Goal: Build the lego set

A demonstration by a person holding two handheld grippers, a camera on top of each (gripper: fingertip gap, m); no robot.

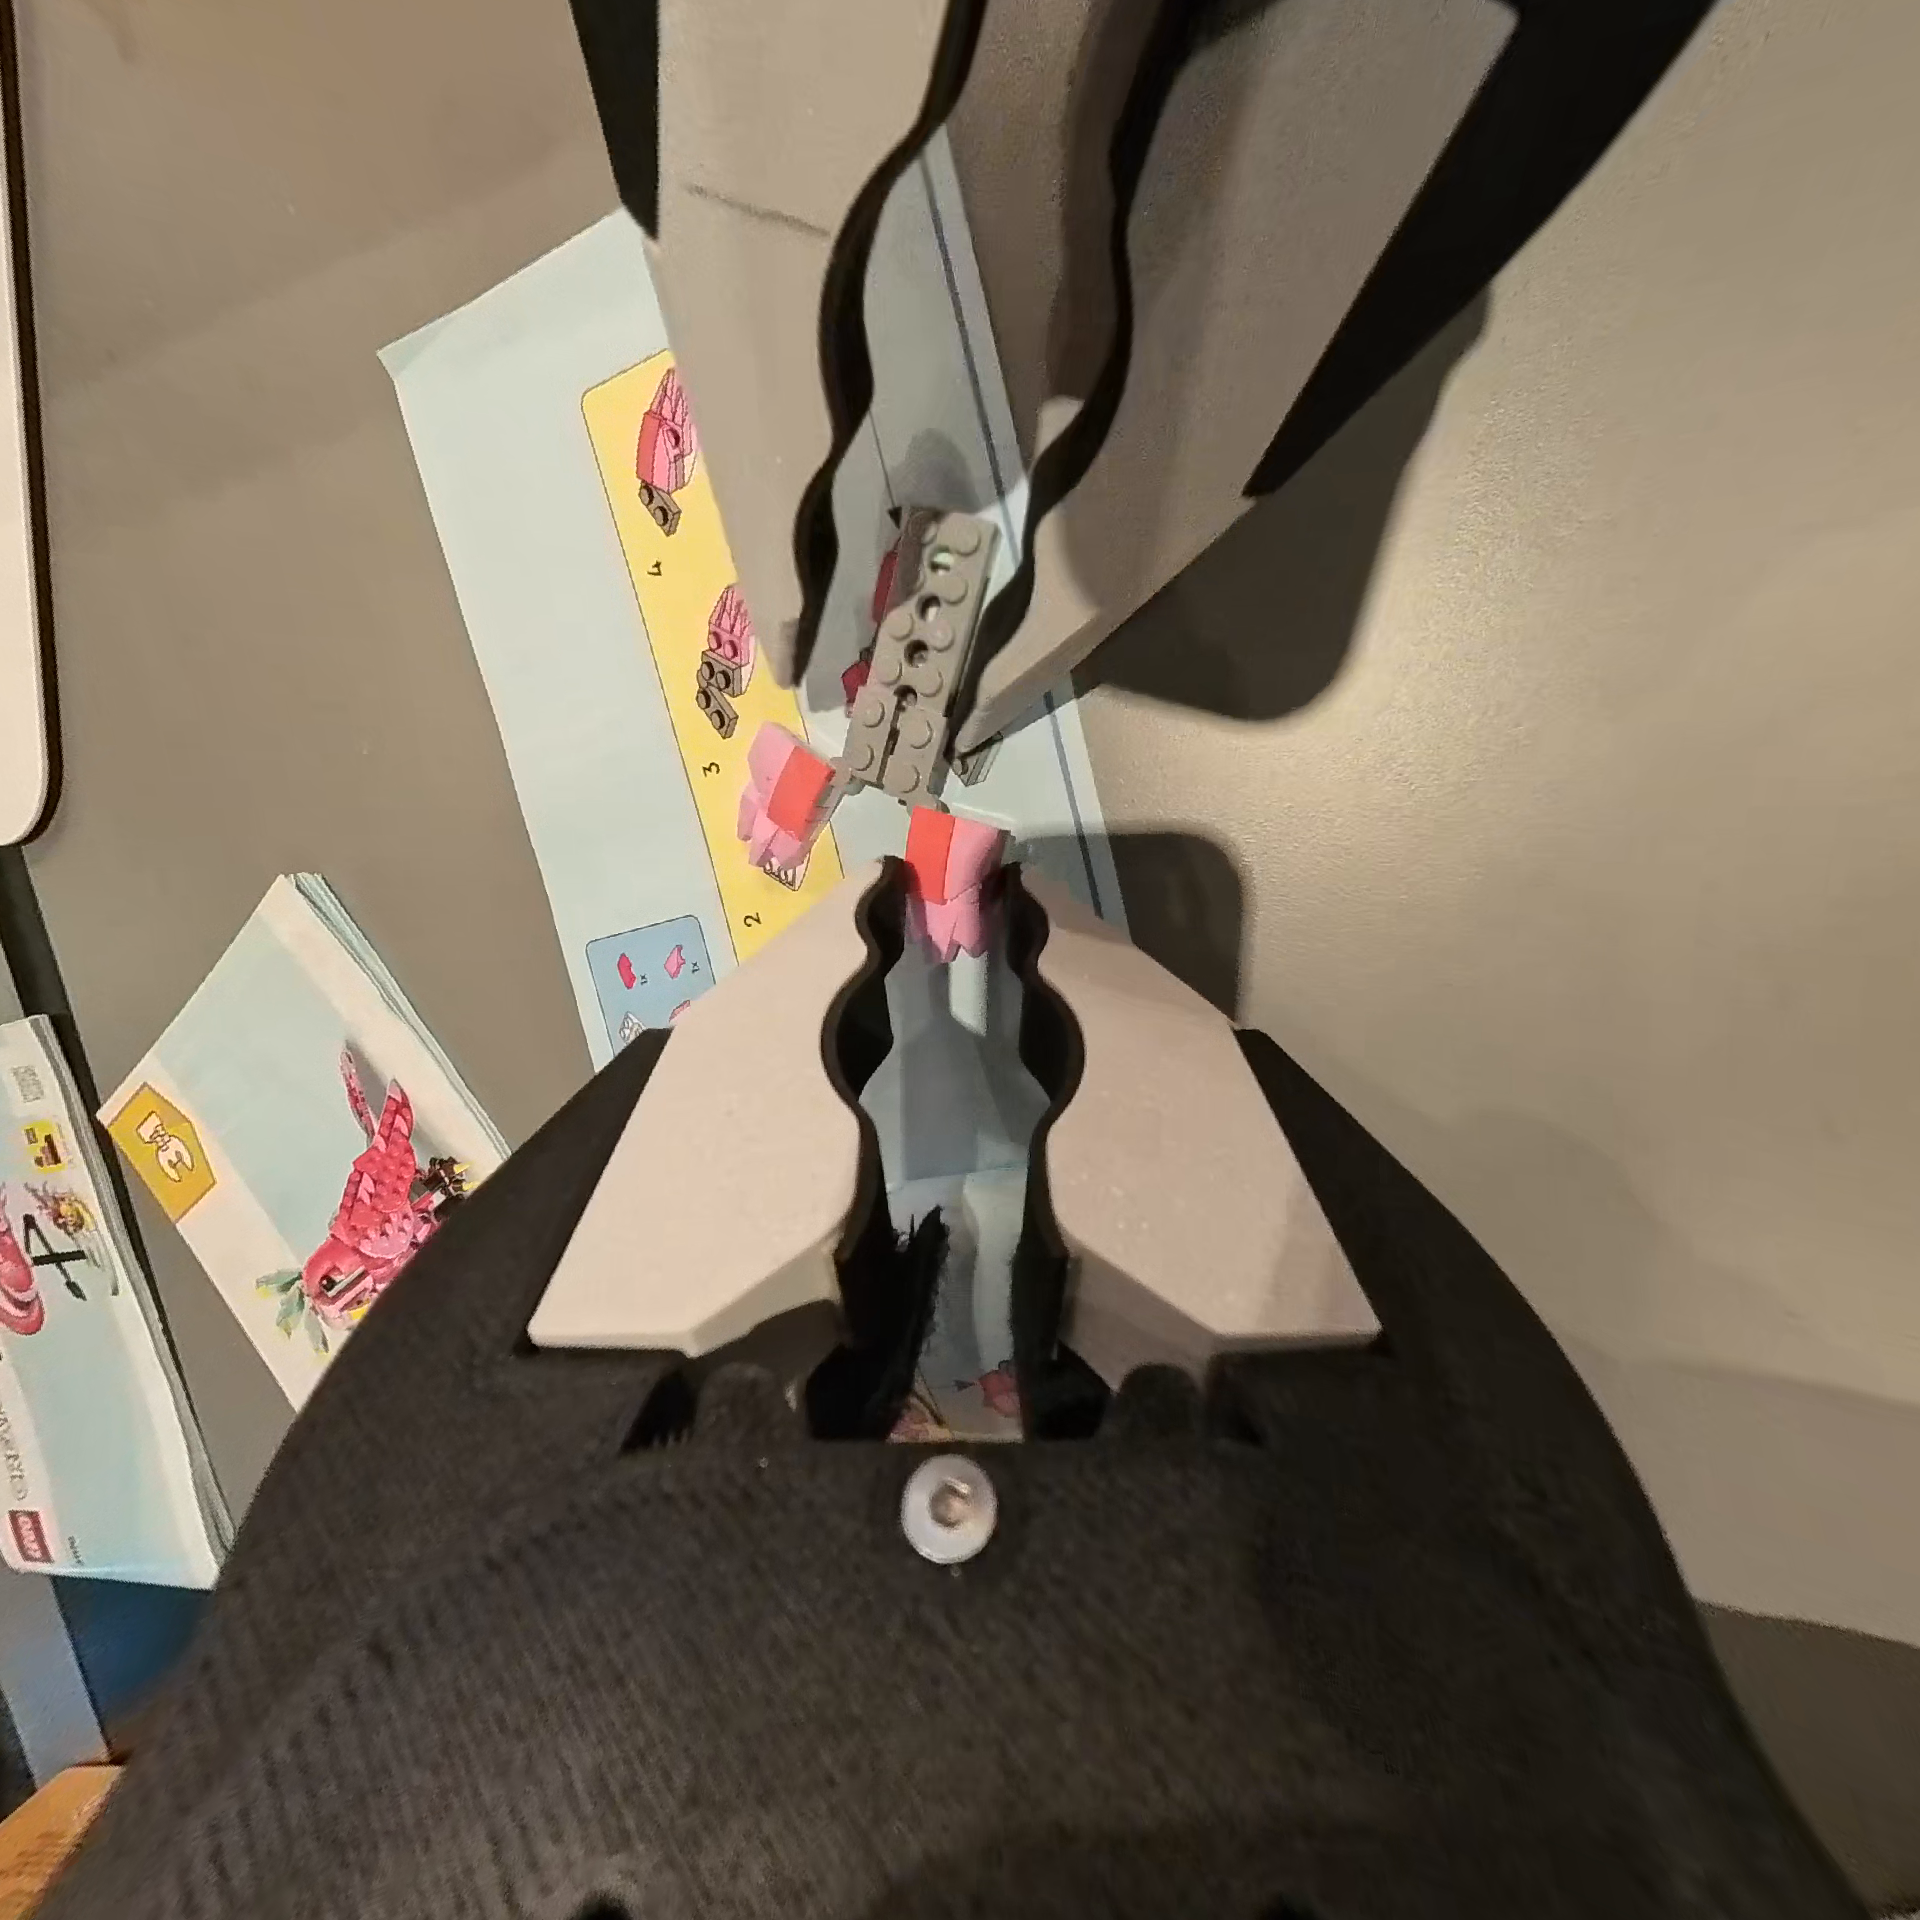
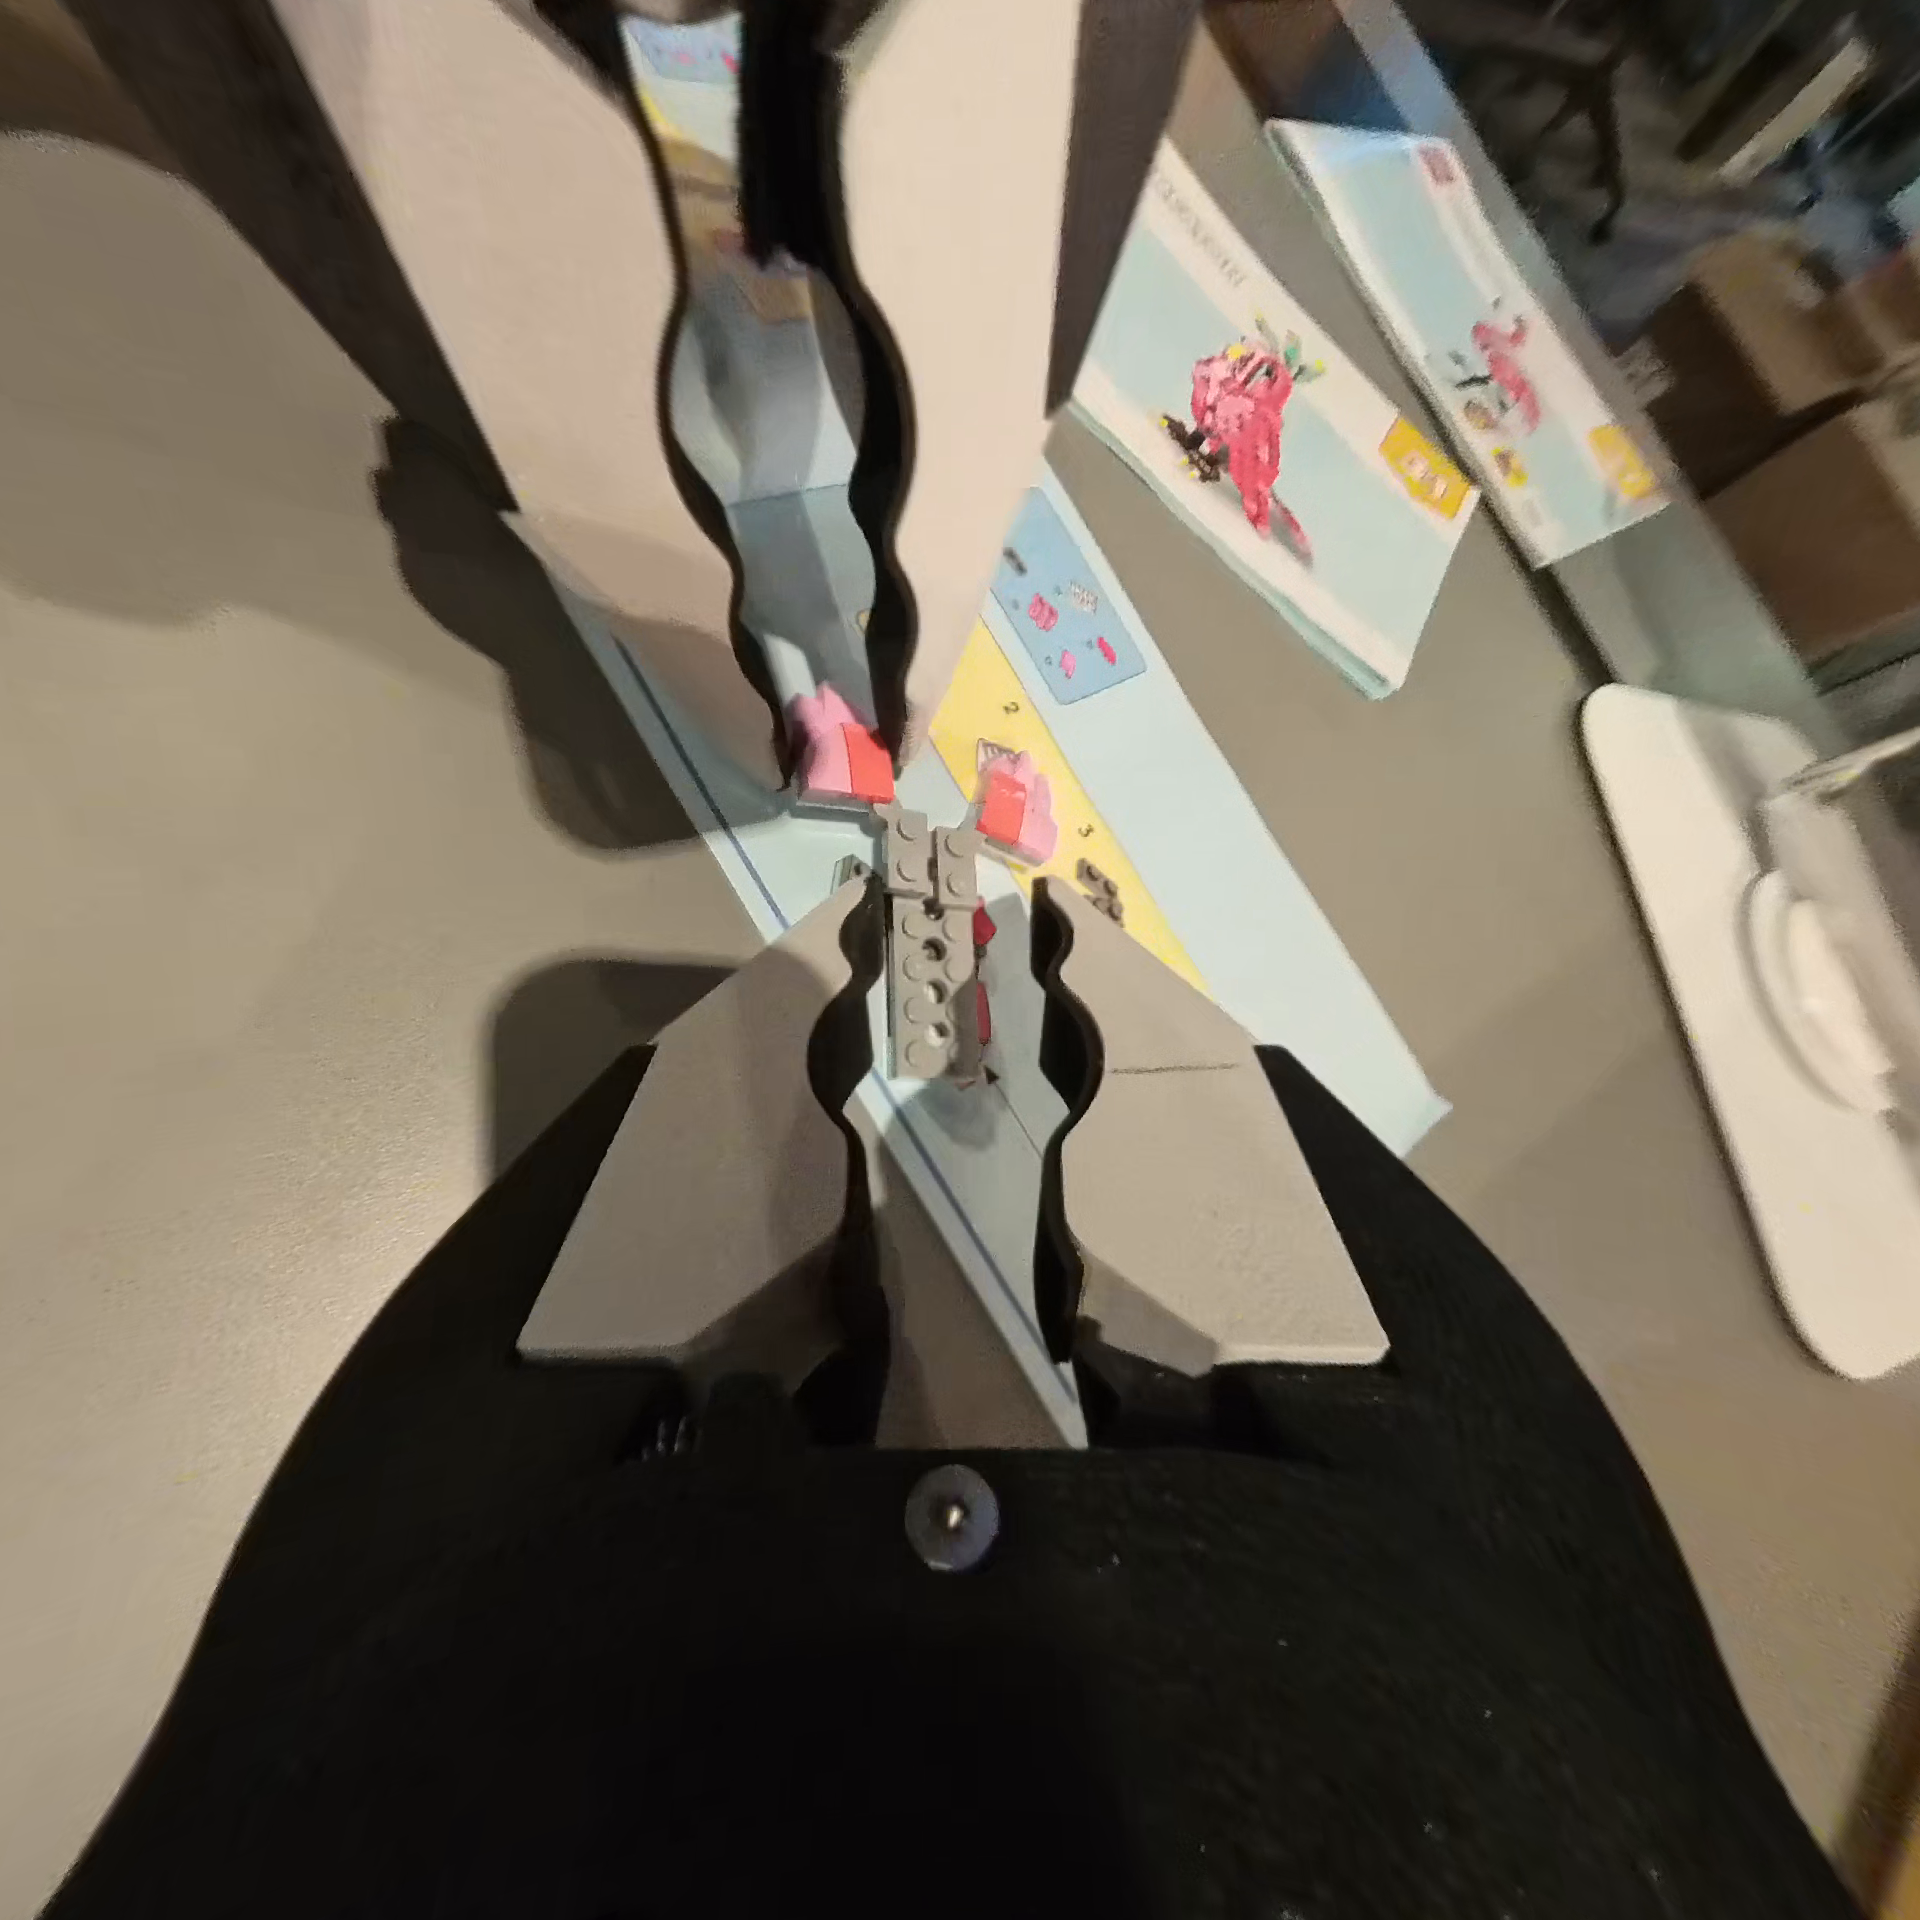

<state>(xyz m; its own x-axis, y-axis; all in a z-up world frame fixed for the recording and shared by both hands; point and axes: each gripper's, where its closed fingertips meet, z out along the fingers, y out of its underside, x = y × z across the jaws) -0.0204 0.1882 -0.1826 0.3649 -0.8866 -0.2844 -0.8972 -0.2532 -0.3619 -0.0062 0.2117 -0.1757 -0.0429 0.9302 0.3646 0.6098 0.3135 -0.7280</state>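
Observation:
A grey Lego plate assembly with dark red pieces on one side is held above the open instruction sheet. It has a pink and red fin on each side of one end. My left gripper is shut on one fin. The other fin hangs free. My right gripper is closed around the grey assembly along its length. In the right wrist view the left gripper comes in from the top, pinching its fin. The free fin shows on the right.
The sheet lies on a grey table. Two instruction booklets lie to the left; they also show in the right wrist view. A white tray sits at the right edge. Left and right tips are no more than a few centimetres apart.

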